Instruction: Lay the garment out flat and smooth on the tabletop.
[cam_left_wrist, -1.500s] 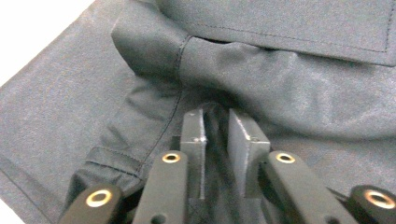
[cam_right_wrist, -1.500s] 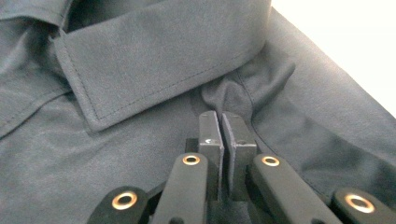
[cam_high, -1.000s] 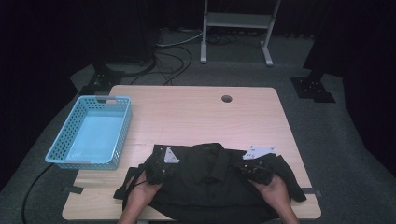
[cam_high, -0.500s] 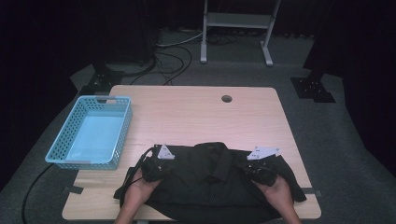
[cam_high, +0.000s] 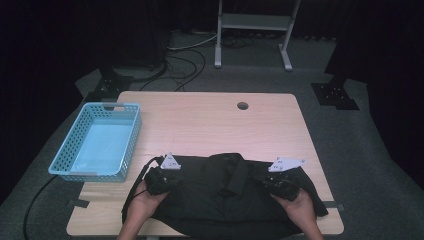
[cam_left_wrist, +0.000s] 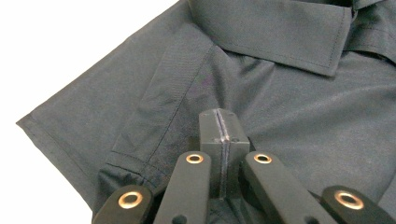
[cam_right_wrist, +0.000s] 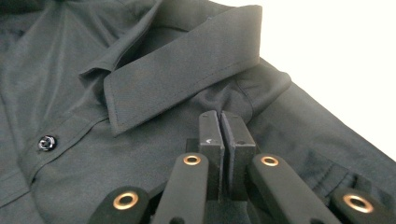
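A black collared shirt (cam_high: 230, 197) lies face up along the table's front edge, collar (cam_high: 227, 159) toward the far side. My left gripper (cam_high: 172, 174) rests on its left shoulder and my right gripper (cam_high: 269, 178) on its right shoulder, each held in a hand. In the left gripper view the jaws (cam_left_wrist: 219, 114) are pressed together just below the collar (cam_left_wrist: 271, 32), and creases in the cloth run to the tips. In the right gripper view the jaws (cam_right_wrist: 221, 116) are also together by the collar (cam_right_wrist: 182, 79), with a button (cam_right_wrist: 46, 142) to the left.
A light blue plastic basket (cam_high: 90, 175) stands at the table's left edge. The wooden table (cam_high: 210, 125) has a round cable hole (cam_high: 242, 106) near its far edge. A black cable (cam_high: 131, 197) trails off the left gripper. Stands and cables lie on the floor beyond.
Both grippers have slid slightly apart across the shoulders, and the shirt lies wider and flatter than a second ago.
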